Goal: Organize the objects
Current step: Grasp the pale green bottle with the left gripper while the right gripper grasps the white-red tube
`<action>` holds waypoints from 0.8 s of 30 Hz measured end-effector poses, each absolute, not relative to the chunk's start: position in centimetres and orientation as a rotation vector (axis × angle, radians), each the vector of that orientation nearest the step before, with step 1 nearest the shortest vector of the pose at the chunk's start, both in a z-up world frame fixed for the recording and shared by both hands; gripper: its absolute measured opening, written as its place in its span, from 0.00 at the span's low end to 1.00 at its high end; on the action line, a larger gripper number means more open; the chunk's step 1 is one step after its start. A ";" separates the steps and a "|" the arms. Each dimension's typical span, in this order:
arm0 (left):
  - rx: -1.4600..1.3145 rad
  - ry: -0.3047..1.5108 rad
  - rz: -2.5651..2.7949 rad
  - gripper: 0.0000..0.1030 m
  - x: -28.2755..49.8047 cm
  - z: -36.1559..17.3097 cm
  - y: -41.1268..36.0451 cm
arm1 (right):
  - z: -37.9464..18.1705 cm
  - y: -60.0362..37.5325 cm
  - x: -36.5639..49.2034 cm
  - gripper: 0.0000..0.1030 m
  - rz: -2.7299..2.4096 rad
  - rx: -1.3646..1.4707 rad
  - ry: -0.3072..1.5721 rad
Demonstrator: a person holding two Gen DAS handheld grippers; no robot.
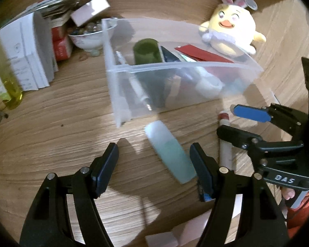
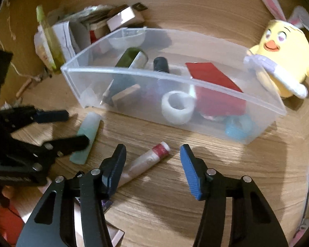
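The white tube [image 2: 146, 162] with a red cap lies flat on the table [image 2: 175, 195] before the clear bin [image 2: 175, 78], cap toward the bin, its long axis slanting between the right tongs [image 2: 152, 164], parted and not gripping. The left tongs [image 1: 154, 164] are released too, over the teal tube [image 1: 170, 151], which lies slantwise.

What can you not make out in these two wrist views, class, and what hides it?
- Lower parts of items in the clear bin: both views, blurred by its cloudy wall.
- Label on the white tube: right wrist view, too small; its tail sits behind a finger of the right tongs.
- White boxes: left wrist view, cut off by the bottom edge.
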State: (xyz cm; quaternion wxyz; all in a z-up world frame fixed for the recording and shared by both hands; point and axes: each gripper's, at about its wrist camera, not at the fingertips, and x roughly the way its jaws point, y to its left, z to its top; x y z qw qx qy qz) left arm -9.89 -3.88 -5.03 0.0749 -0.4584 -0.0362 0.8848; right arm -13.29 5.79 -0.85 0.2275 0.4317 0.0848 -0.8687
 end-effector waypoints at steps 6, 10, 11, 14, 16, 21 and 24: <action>-1.364 -0.040 2.663 0.56 -10.2 -5.1 -2.6 | -1.9 5.1 -12.1 0.58 -2.387 1.209 0.261; -1.348 -0.017 2.668 0.40 -9.8 -5.0 -2.4 | -2.1 4.8 -11.5 0.54 -2.386 1.179 0.322; -1.346 -0.013 2.668 0.38 -9.8 -5.0 -2.4 | -2.0 4.9 -11.5 0.51 -2.383 1.173 0.327; -1.343 -0.014 2.673 0.27 -9.6 -5.0 -2.4 | -1.9 5.6 -11.4 0.37 -2.378 1.167 0.327; -1.341 -0.021 2.667 0.24 -9.7 -5.0 -2.4 | -1.9 6.1 -11.5 0.24 -2.383 1.166 0.322; -1.337 -0.015 2.672 0.24 -9.8 -5.0 -2.1 | -1.9 7.5 -11.8 0.14 -2.391 1.170 0.285; -1.329 -0.040 2.668 0.24 -9.7 -4.9 -2.2 | -1.9 8.2 -11.8 0.14 -2.400 1.172 0.255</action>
